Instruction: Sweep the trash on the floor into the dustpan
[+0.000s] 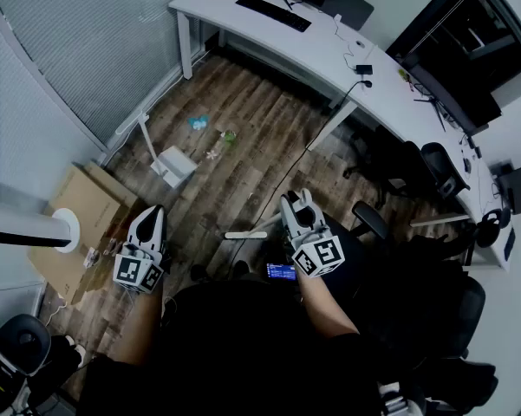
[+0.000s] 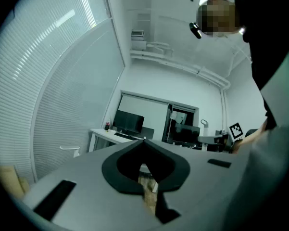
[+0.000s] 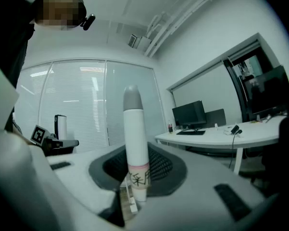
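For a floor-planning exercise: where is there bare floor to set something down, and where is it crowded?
Bare boards lie between the dustpan and the cable, and between the trash and the desk. Crowded: cardboard at left, chairs at right.

Your head camera looks steeply down from well above the brown wood-plank floor (image 1: 243, 120). Both gripper cameras sit close behind their jaws, facing level. All three share the long white desk (image 1: 329, 55) and black flat monitor (image 3: 188, 113).
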Motion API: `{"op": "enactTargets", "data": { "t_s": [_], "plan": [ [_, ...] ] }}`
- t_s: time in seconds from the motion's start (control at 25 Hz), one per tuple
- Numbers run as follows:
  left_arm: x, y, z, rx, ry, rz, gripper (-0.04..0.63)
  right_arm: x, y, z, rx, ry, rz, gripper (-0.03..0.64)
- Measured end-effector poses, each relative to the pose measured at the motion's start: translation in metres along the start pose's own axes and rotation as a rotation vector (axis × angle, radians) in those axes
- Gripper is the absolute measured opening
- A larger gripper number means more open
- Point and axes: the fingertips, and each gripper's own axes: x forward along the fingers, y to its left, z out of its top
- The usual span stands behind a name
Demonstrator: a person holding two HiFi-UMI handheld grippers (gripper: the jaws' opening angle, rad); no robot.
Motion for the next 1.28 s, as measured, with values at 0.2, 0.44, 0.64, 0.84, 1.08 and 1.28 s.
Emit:
{"op": "enactTargets", "data": {
  "t_s": [0.2,0.44,0.64,0.84,1.08,1.28],
  "plan": [
    [0.0,-0.018,0.019,0.033,-0.038,-0.003,-0.006,-0.01,0.007,-0.002,0.03,0.001,0.013,0.078],
    [0.002,-0.023,0.02,0.049,-0.028,-0.005,-0.006,-0.017,-0.002,0.009,0.06,-0.025,0.052,0.078],
    [-0.004,-0.016,0.011,0.064,0.021,0.046,-0.006,-0.012,-0.016,0.014,0.087,-0.041,0.052,0.08],
    [-0.003,-0.029,-0.002,0.109,0.09,0.084,-0.005,-0.006,-0.029,0.01,0.095,-0.053,0.078,0.08],
    [0.004,-0.045,0.002,0.165,0.104,0.121,-0.006,-0.003,-0.042,0.008,0.086,-0.037,0.133,0.08],
    [0.005,-0.05,0.004,0.158,0.096,0.158,-0.006,-0.001,-0.044,0.005,0.121,-0.026,0.199,0.086]
  ]
}}
